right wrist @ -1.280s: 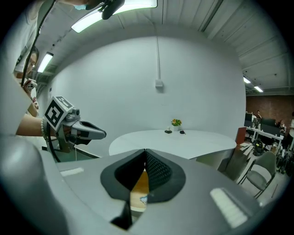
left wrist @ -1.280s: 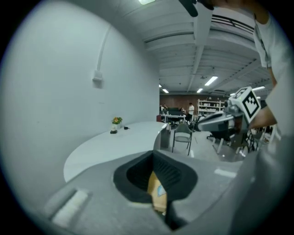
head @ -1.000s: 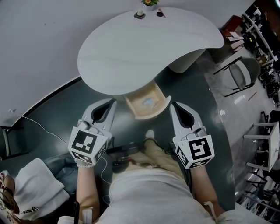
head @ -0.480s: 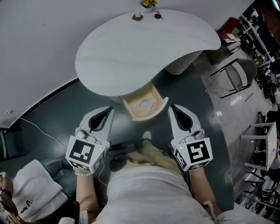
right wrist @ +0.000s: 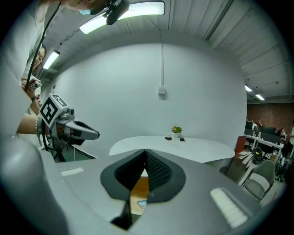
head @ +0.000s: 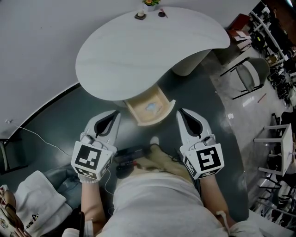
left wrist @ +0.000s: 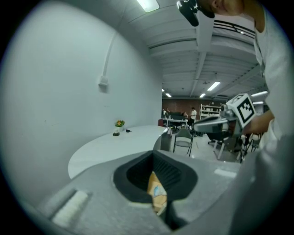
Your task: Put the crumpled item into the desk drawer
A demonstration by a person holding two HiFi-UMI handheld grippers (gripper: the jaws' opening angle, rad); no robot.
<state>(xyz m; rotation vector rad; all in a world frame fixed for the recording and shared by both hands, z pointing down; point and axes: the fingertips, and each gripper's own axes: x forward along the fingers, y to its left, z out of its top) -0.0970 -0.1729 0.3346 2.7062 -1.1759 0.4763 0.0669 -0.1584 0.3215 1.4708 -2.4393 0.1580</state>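
So the crumpled pale bluish-white item (head: 151,107) is lying inside the open light wooden drawer (head: 147,123). The drawer sticks out from under the white curved desk top (head: 138,51) toward the person. Both tongs are clamped together with nothing in them: the left gripper (head: 115,115) has its jaws pressed tip to tip, same deal with the right gripper (head: 180,113). They hover on either side of the drawer, one just beside each front corner, and from the head view neither looks to be touching it. Each gripper view catches a sliver of the drawer and the item through the slit under its closed pads. A small potted plant with yellow flowers (head: 149,3) sits at the desk's far edge by the wall.
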